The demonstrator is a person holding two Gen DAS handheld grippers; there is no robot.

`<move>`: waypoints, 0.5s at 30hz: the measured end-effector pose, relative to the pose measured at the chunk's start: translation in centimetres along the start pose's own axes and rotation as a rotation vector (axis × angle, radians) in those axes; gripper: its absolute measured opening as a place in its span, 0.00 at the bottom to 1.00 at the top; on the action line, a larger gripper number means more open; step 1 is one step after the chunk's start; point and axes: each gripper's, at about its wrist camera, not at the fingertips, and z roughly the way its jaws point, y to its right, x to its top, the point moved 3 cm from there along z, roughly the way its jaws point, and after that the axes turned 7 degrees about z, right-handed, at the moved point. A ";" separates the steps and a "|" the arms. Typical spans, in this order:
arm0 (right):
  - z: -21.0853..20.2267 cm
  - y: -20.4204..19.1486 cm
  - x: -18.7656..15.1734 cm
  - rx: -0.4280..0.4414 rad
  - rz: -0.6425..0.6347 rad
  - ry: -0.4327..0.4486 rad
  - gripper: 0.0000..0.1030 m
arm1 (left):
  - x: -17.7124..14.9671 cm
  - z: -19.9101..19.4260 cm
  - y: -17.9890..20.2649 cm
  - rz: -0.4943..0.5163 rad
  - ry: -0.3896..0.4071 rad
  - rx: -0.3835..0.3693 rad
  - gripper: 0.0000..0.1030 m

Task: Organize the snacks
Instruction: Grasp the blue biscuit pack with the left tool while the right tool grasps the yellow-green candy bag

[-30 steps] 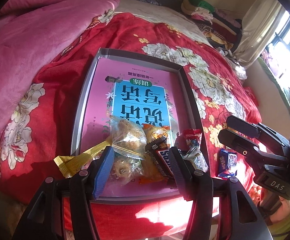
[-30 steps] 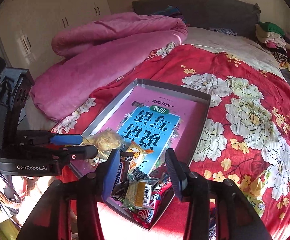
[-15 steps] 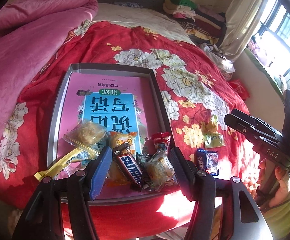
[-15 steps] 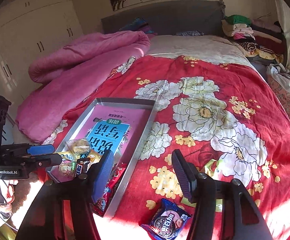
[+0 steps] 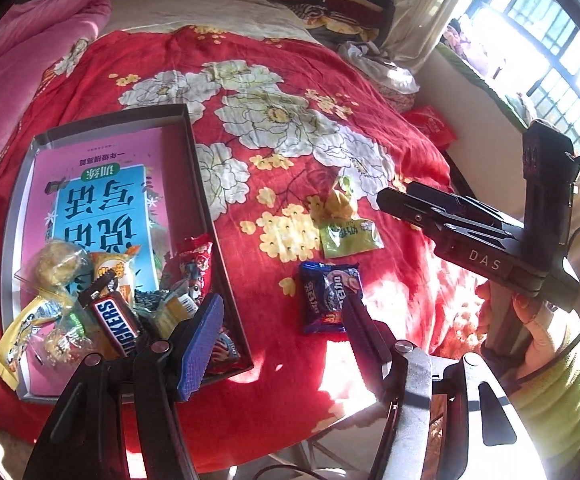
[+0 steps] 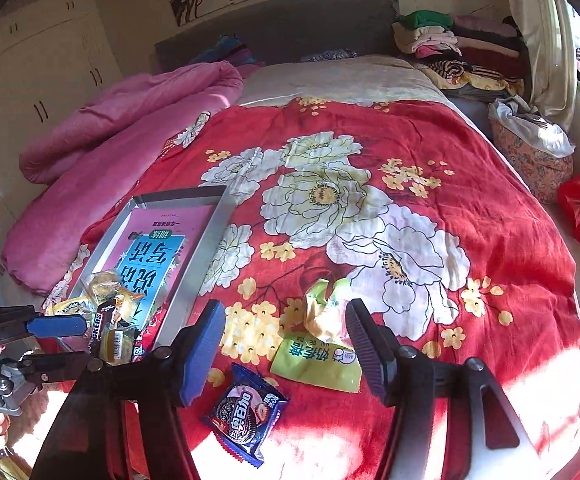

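Left wrist view: the left gripper (image 5: pixel 281 340) hung with its jaws apart and nothing between them, above the near edge of the red floral bedspread (image 5: pixel 290 128), with the blue cookie packet (image 5: pixel 330 298) lying just beyond its right finger. The grey tray (image 5: pixel 197 168), at left, held a pink-and-blue book (image 5: pixel 101 196) and, heaped at its near end, a Snickers bar (image 5: pixel 115 326), wrapped pastries (image 5: pixel 59 266) and other small packets. The heap sat against the tray's near wall, so another snack dropped there could probably slide out.

Right wrist view: the right gripper (image 6: pixel 285 340), its jaws having just been opening and holding nothing, stood over the green snack bag (image 6: pixel 322 354), right of the tray. The crumpled bag would likely slip from a shallow pinch. The cookie packet lay nearer, beside the left finger.
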 end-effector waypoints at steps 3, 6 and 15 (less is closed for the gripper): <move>0.4 0.8 -0.6 -0.003 0.015 -0.015 0.61 | 0.0 1.1 1.4 0.022 -0.028 -0.015 0.62; 1.0 1.4 -0.9 -0.002 0.026 -0.031 0.61 | 0.0 2.4 2.3 0.032 -0.060 -0.032 0.62; 4.5 2.4 -1.2 0.011 0.031 -0.102 0.61 | -0.2 6.5 4.1 0.050 -0.152 -0.059 0.62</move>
